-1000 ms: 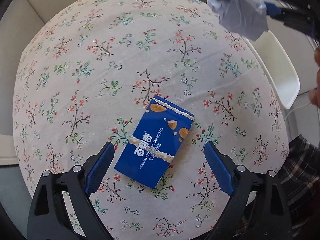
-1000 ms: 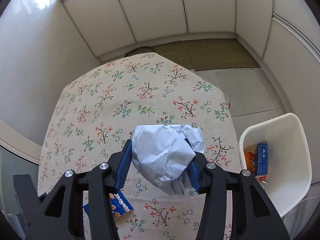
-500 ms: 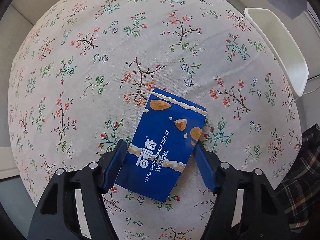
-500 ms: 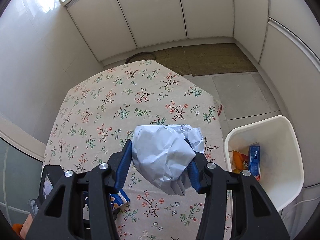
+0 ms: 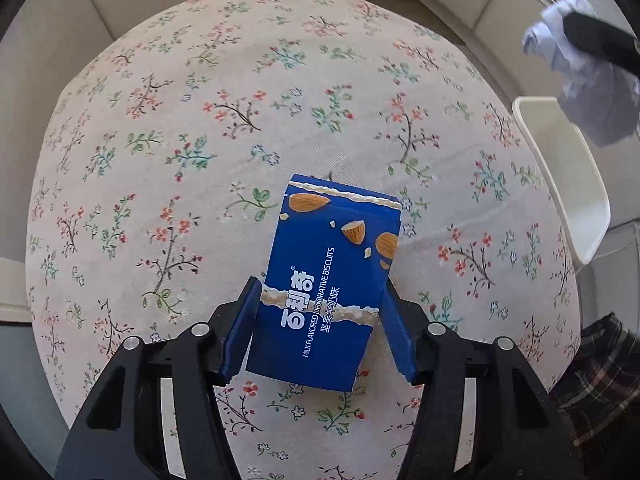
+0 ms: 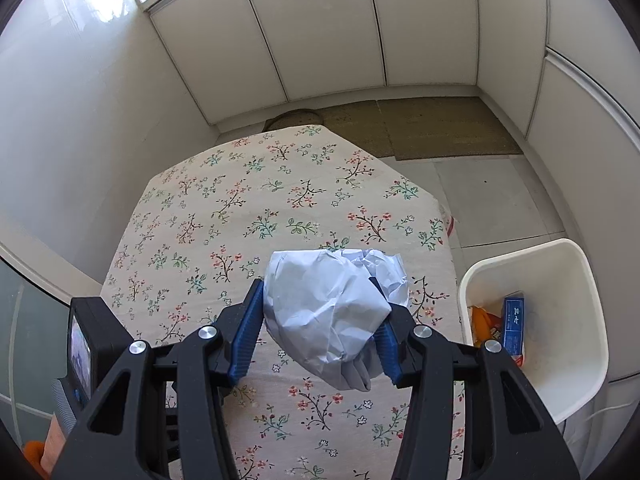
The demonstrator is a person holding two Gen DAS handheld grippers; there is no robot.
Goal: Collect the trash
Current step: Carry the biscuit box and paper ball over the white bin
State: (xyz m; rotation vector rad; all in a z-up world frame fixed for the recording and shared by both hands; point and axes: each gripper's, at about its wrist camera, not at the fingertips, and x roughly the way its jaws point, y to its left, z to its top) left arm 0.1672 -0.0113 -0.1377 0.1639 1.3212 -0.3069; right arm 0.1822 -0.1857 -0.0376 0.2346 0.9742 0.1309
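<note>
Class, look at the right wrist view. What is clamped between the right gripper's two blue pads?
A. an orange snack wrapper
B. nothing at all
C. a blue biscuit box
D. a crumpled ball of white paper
D: the right gripper has both pads pressed into the crumpled ball of white paper, held above the floral tablecloth, with the white bin off to its right.

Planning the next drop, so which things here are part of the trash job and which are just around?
Job: blue biscuit box between closing left gripper; crumpled paper in right gripper; white bin.
Around: floral tablecloth; brown floor mats; white cabinets.
</note>
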